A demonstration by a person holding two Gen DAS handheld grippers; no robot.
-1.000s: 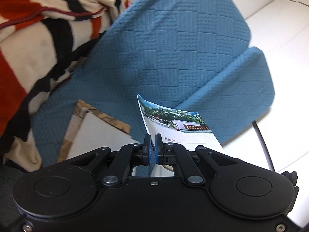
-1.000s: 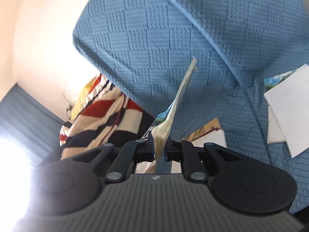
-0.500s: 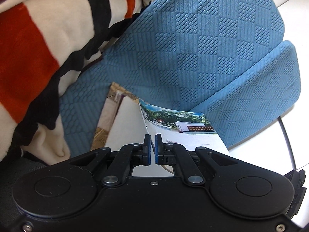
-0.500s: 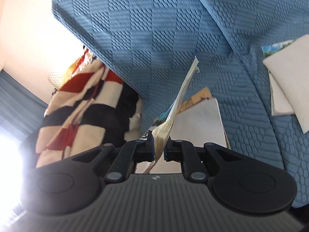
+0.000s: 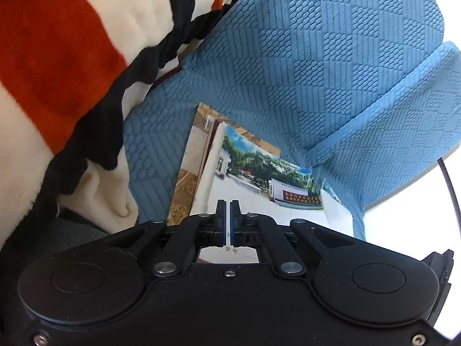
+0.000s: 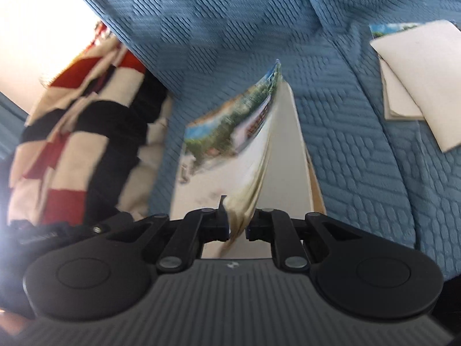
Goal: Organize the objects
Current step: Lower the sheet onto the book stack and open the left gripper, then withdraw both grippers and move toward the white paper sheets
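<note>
A thin booklet (image 5: 259,178) with a photo of trees and a gate on its cover lies low over the blue sofa seat (image 5: 288,72). It rests on a second booklet (image 5: 187,178) with a brown patterned cover. My left gripper (image 5: 227,222) is shut on the photo booklet's near edge. In the right wrist view the same booklet (image 6: 219,141) is blurred, and its cream pages hang between the jaws of my right gripper (image 6: 236,225). Those jaws are opening, with the pages still filling the gap between them.
A striped red, black and cream blanket (image 5: 57,57) is heaped on the sofa's left side (image 6: 72,158). More white papers (image 6: 412,72) lie on the seat (image 6: 360,173) to the right. A black cable (image 5: 449,184) crosses the white floor past the sofa arm.
Both grippers sank toward the seat with the photo booklet. It went from hanging in the air to lying over the brown-covered booklet. The right jaws stand slightly wider.
</note>
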